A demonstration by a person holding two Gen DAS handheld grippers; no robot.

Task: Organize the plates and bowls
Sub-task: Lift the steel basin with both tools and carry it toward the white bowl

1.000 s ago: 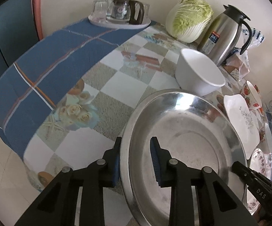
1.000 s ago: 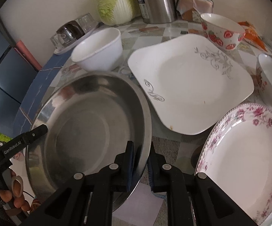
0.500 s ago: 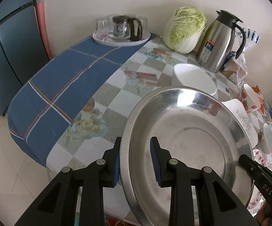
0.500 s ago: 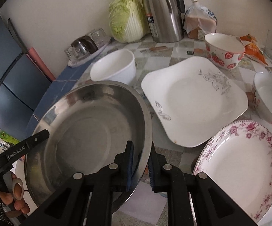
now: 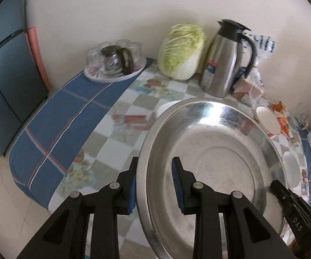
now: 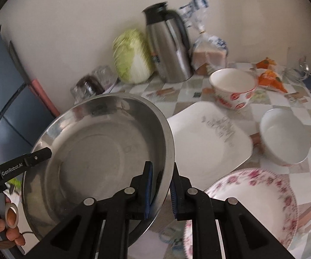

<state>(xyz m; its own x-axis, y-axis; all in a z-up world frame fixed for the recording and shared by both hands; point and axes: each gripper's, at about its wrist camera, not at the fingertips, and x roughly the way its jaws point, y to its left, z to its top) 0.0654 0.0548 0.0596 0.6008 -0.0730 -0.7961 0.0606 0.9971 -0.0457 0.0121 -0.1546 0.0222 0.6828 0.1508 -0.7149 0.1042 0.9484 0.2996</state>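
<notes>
Hazard, slip: The steel basin [image 5: 215, 168] is carried clear of the worktop [image 5: 121, 116] by its thin rim alone, at two opposite points. Judged risk: if either grip slackens, or the two hands drift apart or twist unevenly, the smooth rim may slide off the pads and the basin drop.
Hazard, collision: In the right wrist view the square white plate [image 6: 207, 142], floral plate [image 6: 252, 200] and two bowls sit right of the basin; a low or tilted carry could strike them.
Left tool [image 5: 154, 185]: Narrow opening, clenched on the basin rim at lower centre of the left wrist view.
Right tool [image 6: 160, 191]: Nearly closed, pads pinching the opposite rim at lower centre of its view.
Basin position: Held between both tools, tilted.
</notes>
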